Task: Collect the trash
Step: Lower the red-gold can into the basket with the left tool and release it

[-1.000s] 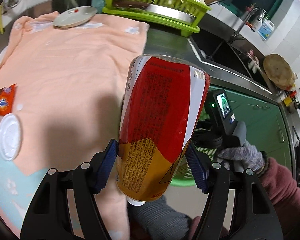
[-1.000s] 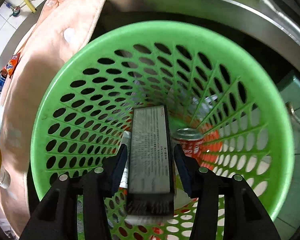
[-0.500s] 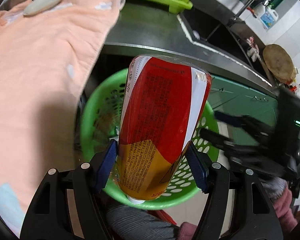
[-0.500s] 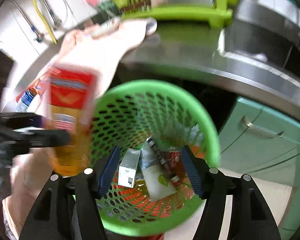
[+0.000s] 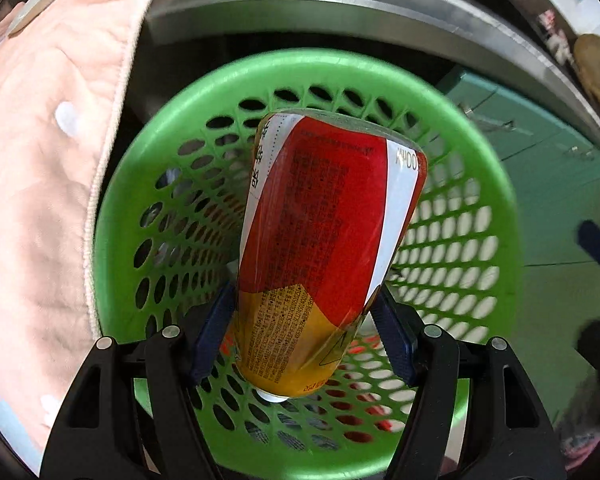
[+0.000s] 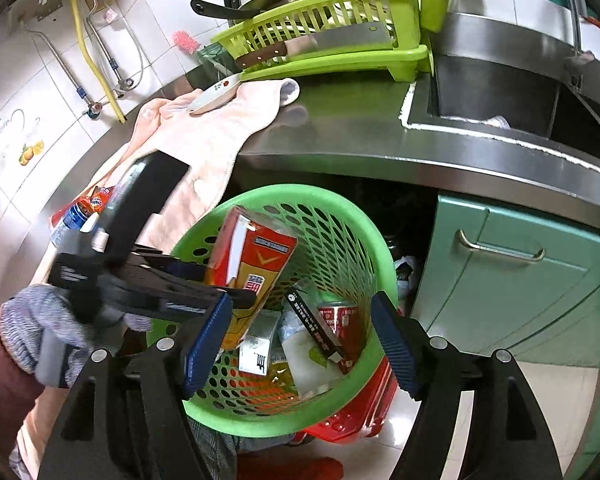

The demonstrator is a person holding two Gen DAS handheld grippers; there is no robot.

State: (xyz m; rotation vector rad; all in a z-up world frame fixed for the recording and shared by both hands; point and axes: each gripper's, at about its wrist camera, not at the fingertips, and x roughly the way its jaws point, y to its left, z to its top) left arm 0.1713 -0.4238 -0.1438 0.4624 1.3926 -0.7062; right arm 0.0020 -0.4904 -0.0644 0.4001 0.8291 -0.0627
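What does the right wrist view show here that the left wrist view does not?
Right wrist only: trash already lying in the green basket, a dish rack with a cleaver, the sink, a gloved hand, and the right gripper, open and empty after opening its jaws. Left wrist only: the printed label on the red and yellow bottle. Both: the basket, the bottle clamped in the left gripper, the peach towel.

The bottle (image 5: pixel 324 248) is red, white and gold with dark print. The basket (image 5: pixel 496 184) is green with holes, the towel (image 5: pixel 40 160) pale pink, the cabinet (image 6: pixel 512 280) teal.
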